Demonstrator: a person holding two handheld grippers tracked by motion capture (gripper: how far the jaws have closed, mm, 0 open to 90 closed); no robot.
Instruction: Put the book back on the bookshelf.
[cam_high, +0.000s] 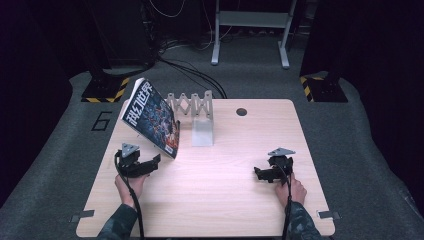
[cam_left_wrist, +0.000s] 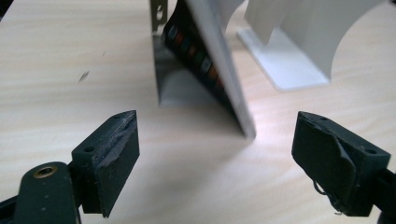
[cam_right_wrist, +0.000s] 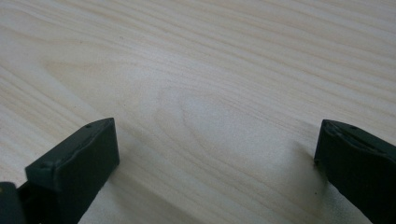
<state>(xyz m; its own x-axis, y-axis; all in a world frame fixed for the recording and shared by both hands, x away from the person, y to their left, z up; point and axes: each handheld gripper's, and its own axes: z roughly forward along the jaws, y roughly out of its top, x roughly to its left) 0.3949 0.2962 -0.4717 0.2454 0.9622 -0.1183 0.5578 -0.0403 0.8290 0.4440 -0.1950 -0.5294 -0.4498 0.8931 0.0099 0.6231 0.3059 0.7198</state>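
We hold both sets of jaws open and empty. The left gripper (cam_high: 150, 164) sits just short of the magazine (cam_high: 150, 117), which leans against the white rack (cam_high: 192, 106) on the counter (cam_high: 220, 190). A nudge to its lower corner could topple it.

Left gripper (cam_high: 153, 163) rests low with jaws spread wide and nothing between them; right gripper (cam_high: 259, 174) is likewise agape, pointing left.

the magazine (cam_left_wrist: 205, 60) ran off the top edge in my left tongs' view, and the white rack (cam_left_wrist: 289, 42) beside it was cropped there too; cover print was unreadably small.
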